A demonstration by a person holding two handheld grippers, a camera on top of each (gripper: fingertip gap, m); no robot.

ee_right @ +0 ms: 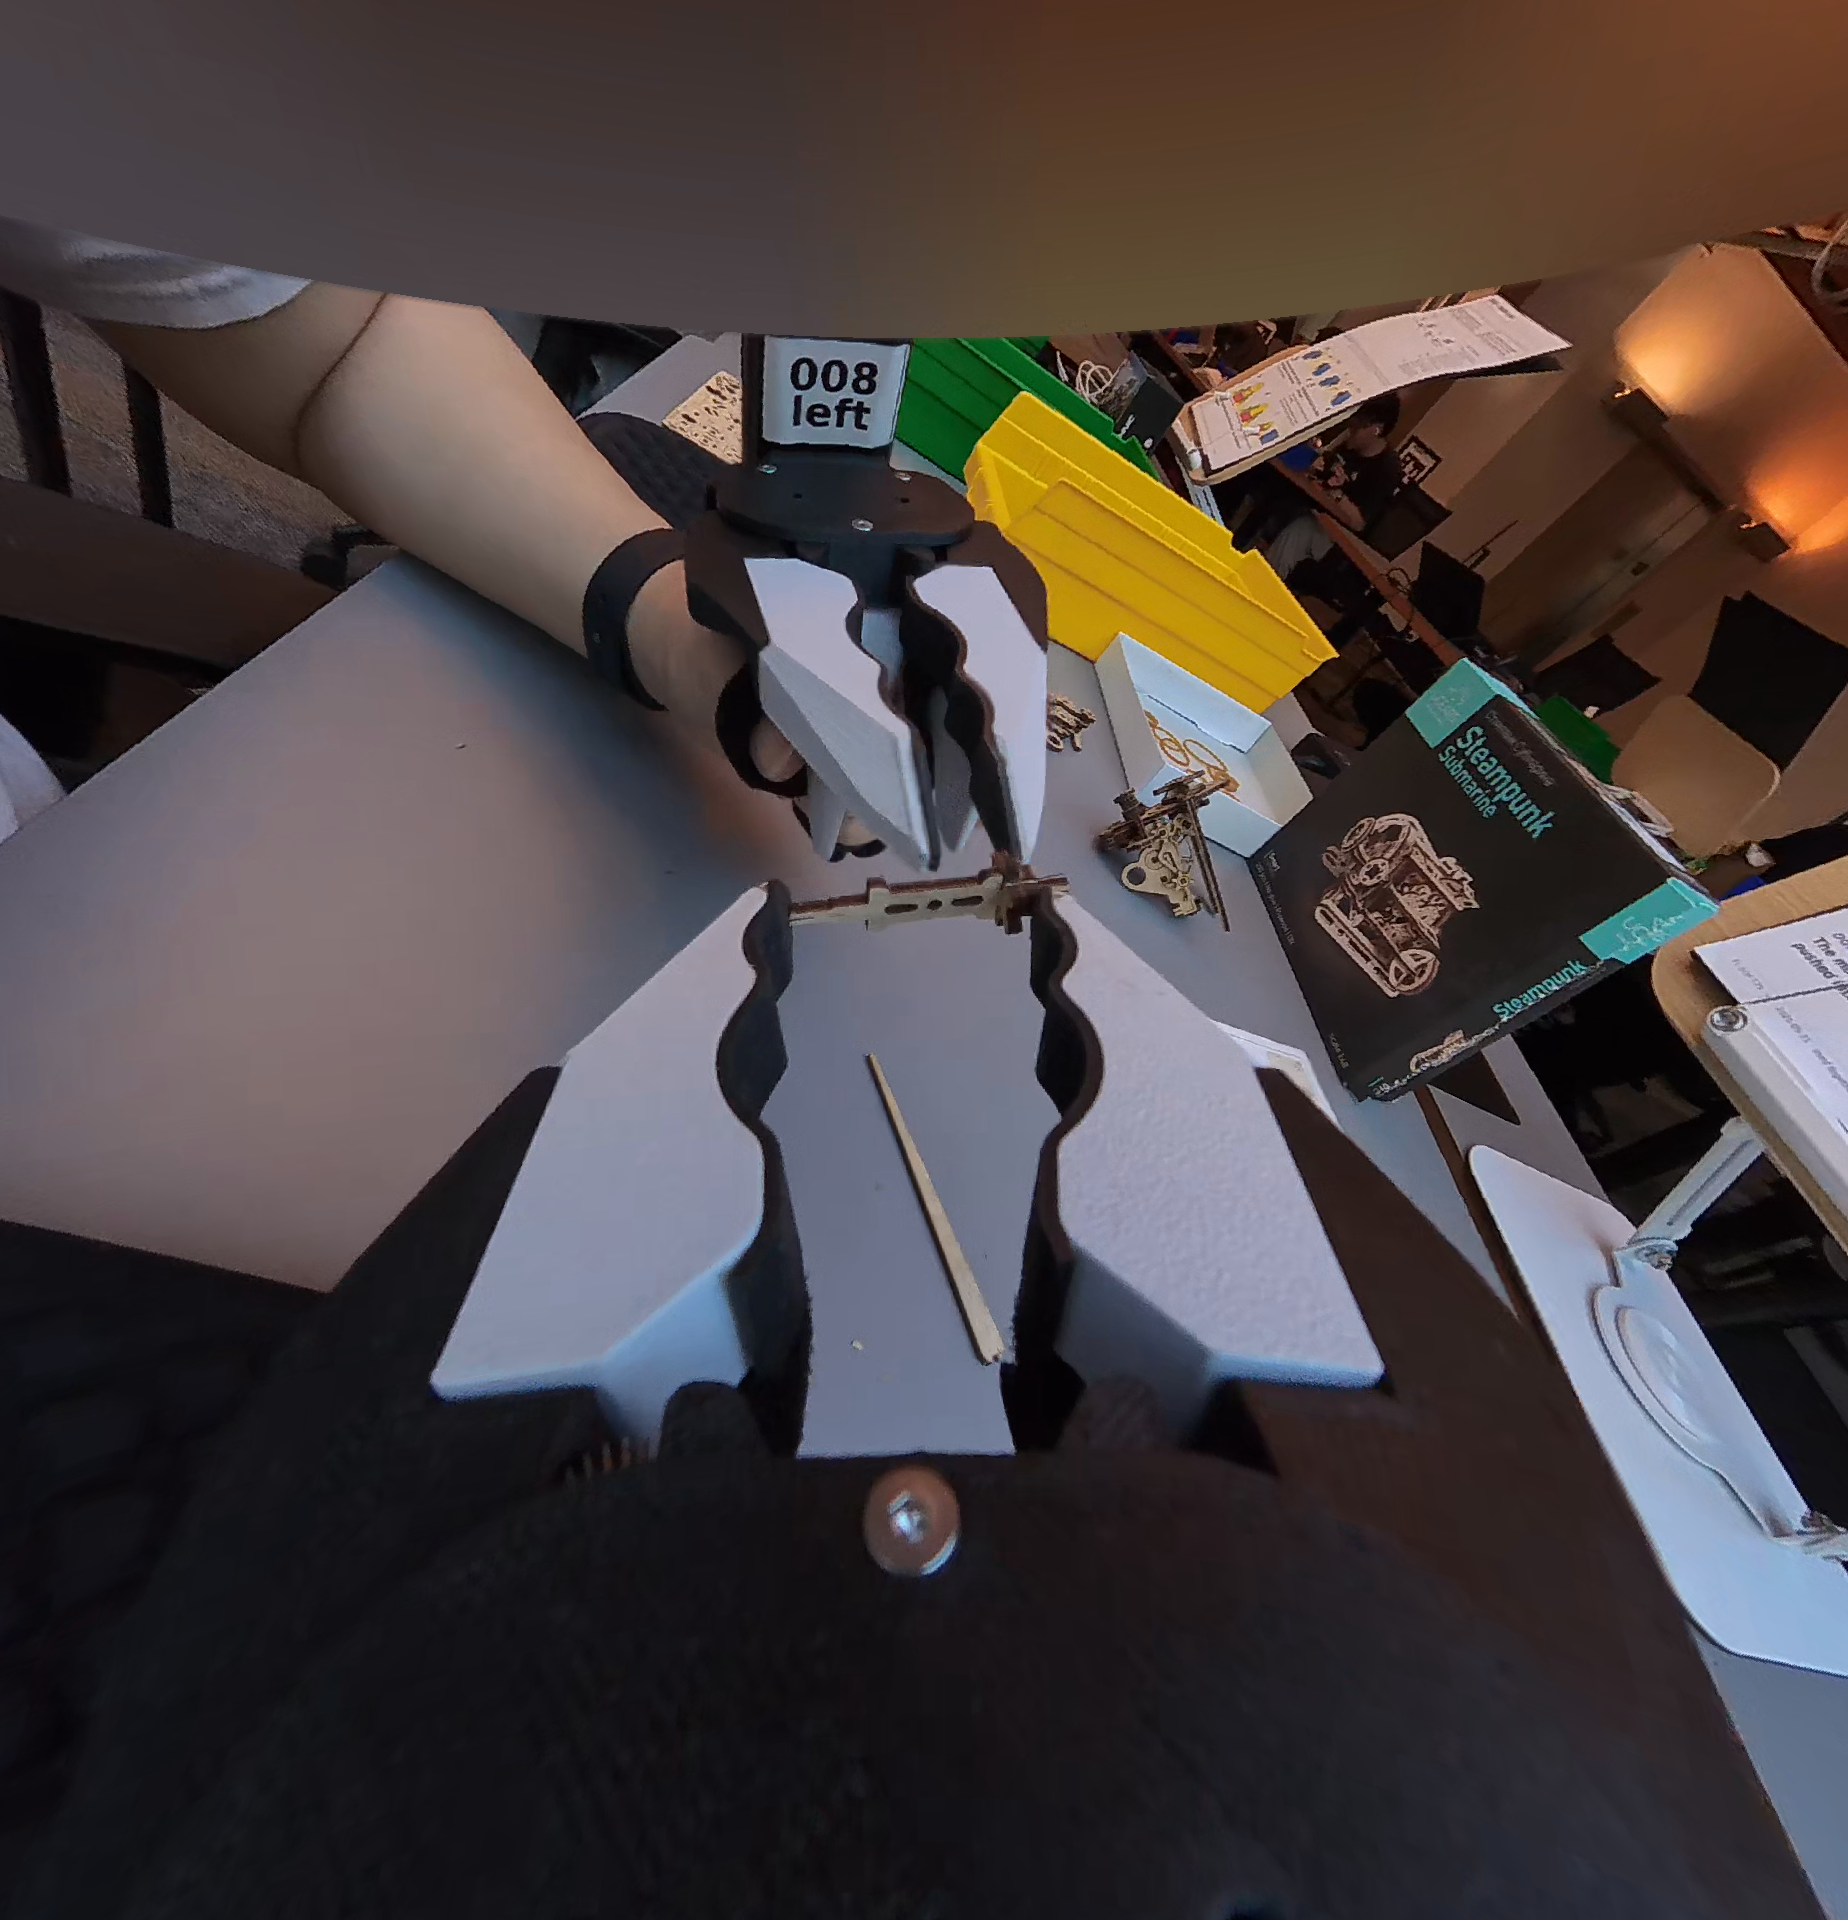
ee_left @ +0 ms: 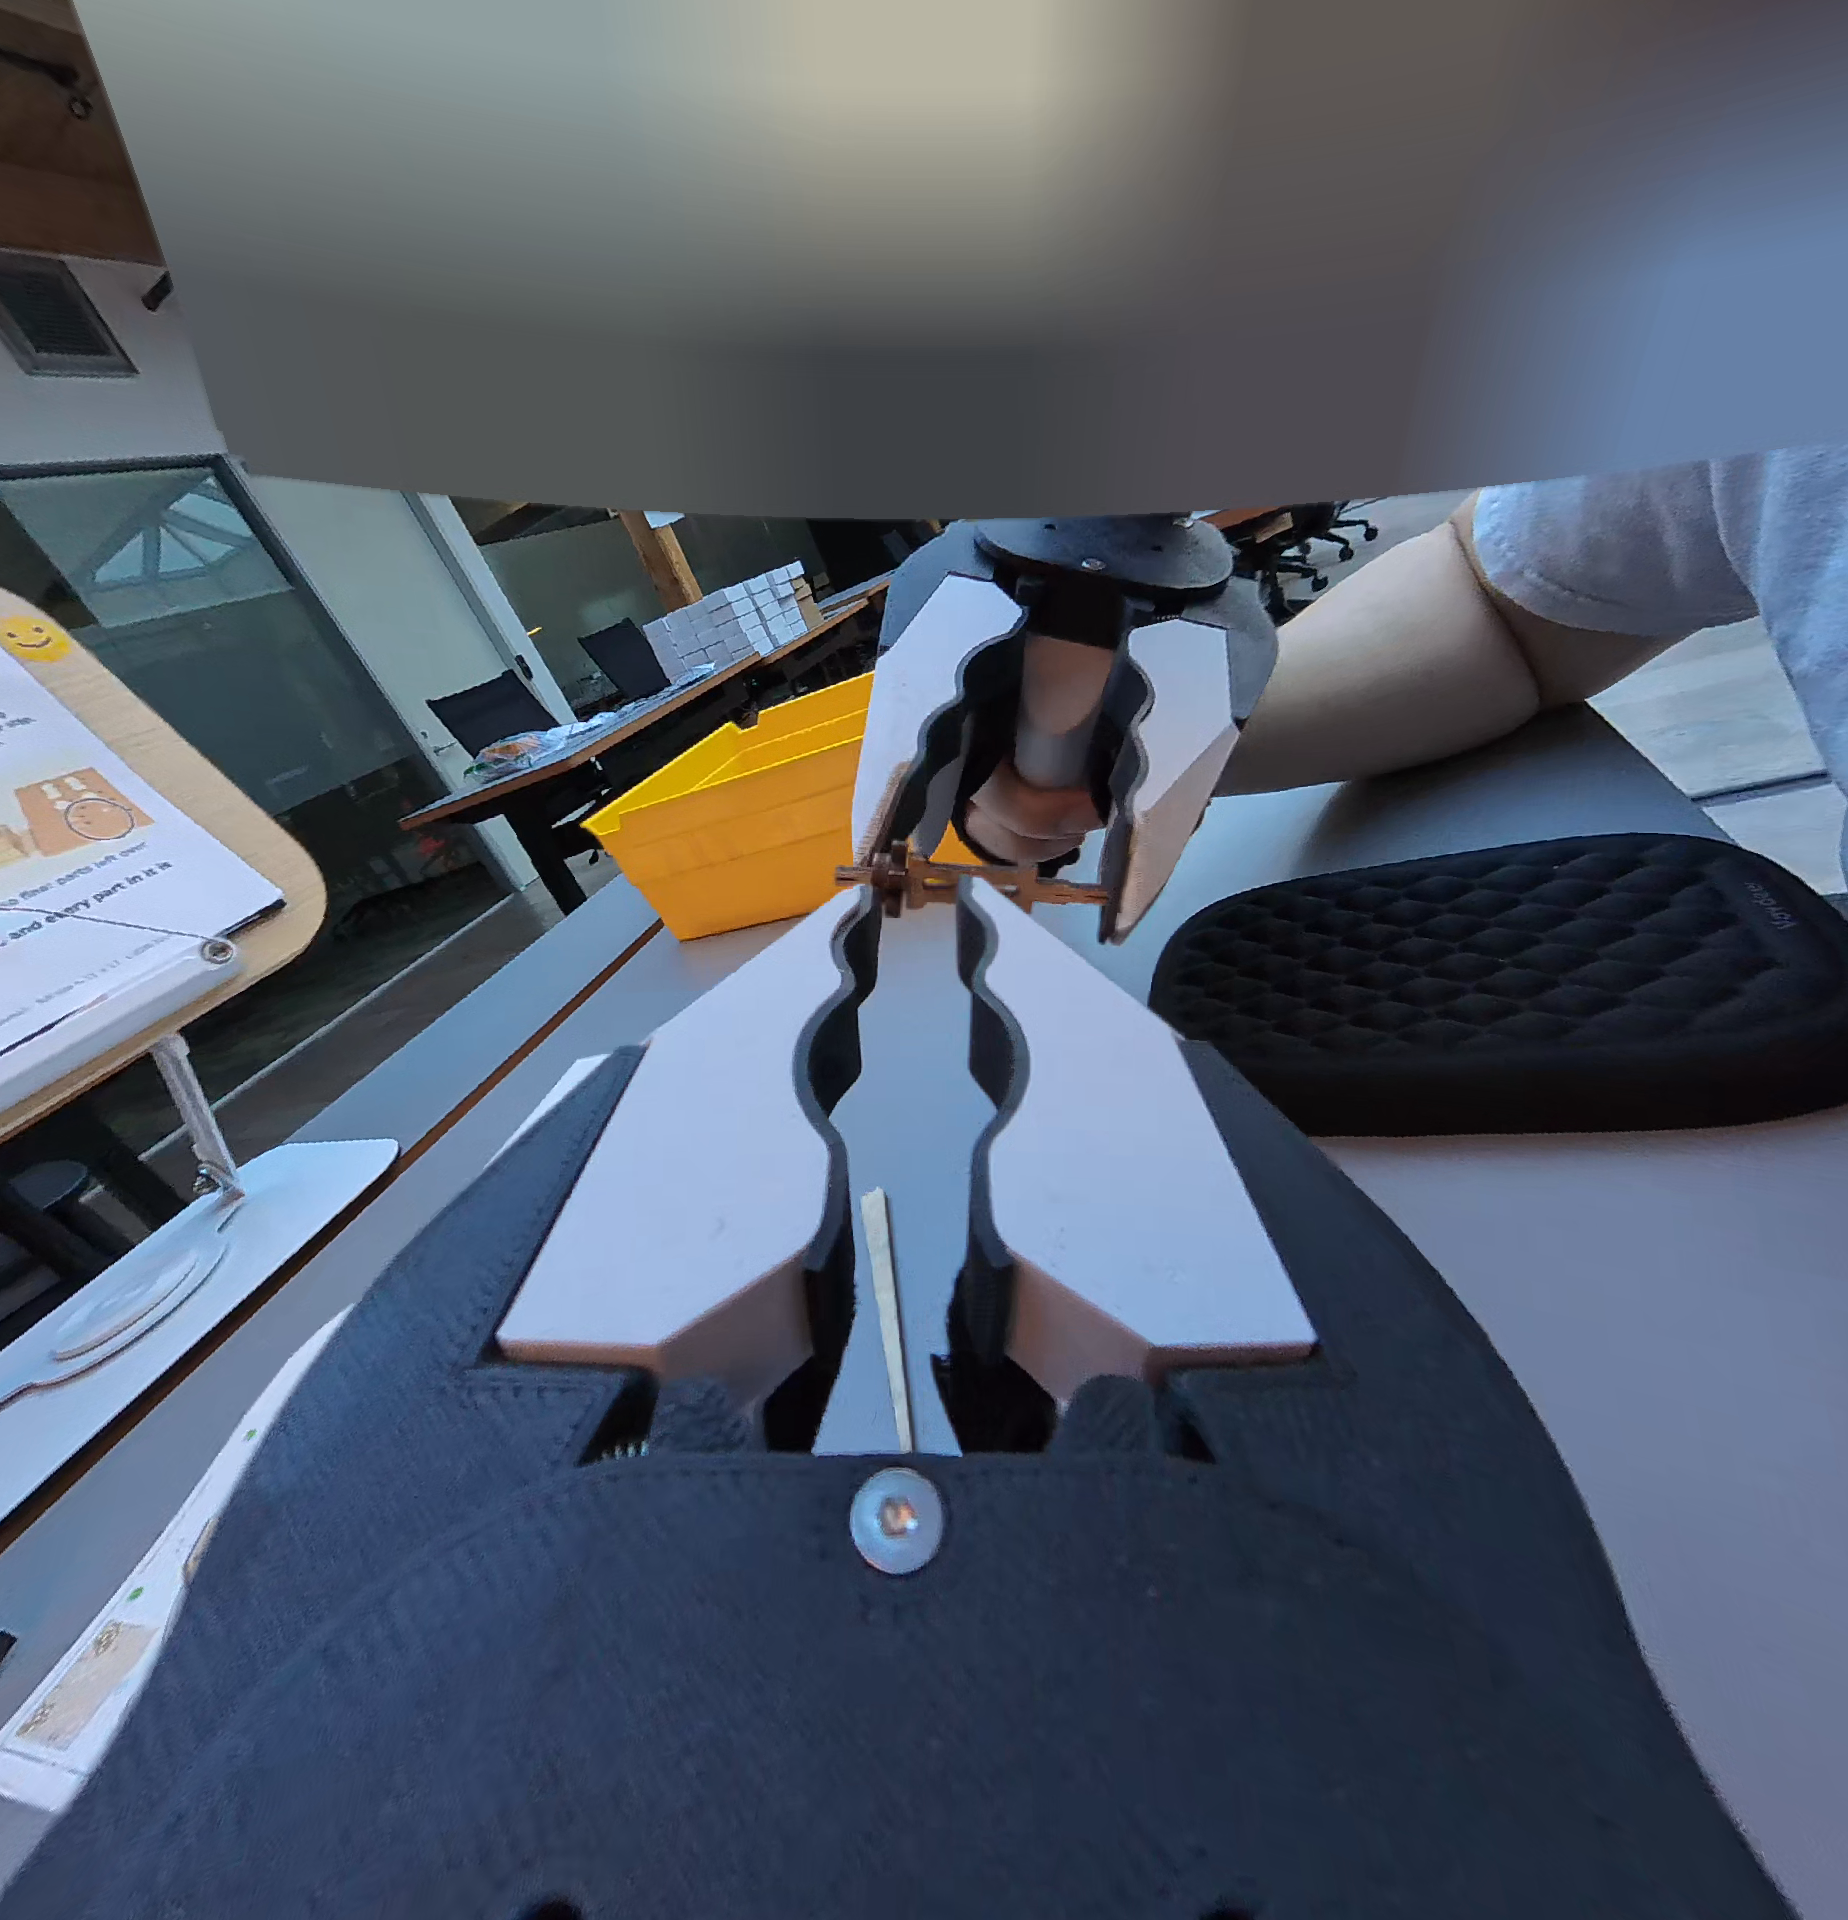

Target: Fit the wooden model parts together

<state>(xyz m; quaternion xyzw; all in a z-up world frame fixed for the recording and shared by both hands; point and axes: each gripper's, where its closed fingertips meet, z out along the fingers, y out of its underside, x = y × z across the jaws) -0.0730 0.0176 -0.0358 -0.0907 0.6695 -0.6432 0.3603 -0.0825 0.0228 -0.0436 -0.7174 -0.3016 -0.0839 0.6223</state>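
Note:
A flat slotted wooden strip (ee_right: 920,906) hangs above the grey table (ee_right: 328,883). My right gripper (ee_right: 909,914) is shut on it end to end, one fingertip at each end. It also shows in the left wrist view (ee_left: 1045,888), with the right gripper (ee_left: 995,878) facing me. A small wooden cross piece (ee_right: 1015,894) sits on one end of the strip (ee_left: 894,878). My left gripper (ee_left: 915,899) meets it from the other side with its jaws a narrow gap apart. One fingertip touches the cross piece; the other stands clear. The left gripper (ee_right: 967,860) also shows in the right wrist view.
A thin wooden stick (ee_right: 930,1195) lies on the table under the grippers. A part-built wooden model (ee_right: 1169,842), a white box (ee_right: 1190,727), a black kit box (ee_right: 1471,883) and yellow bins (ee_right: 1138,561) stand behind. A black padded rest (ee_left: 1522,977) and an instruction stand (ee_left: 120,831) flank the space. Only a small space, under 4 cm, lies between the two pairs of fingers.

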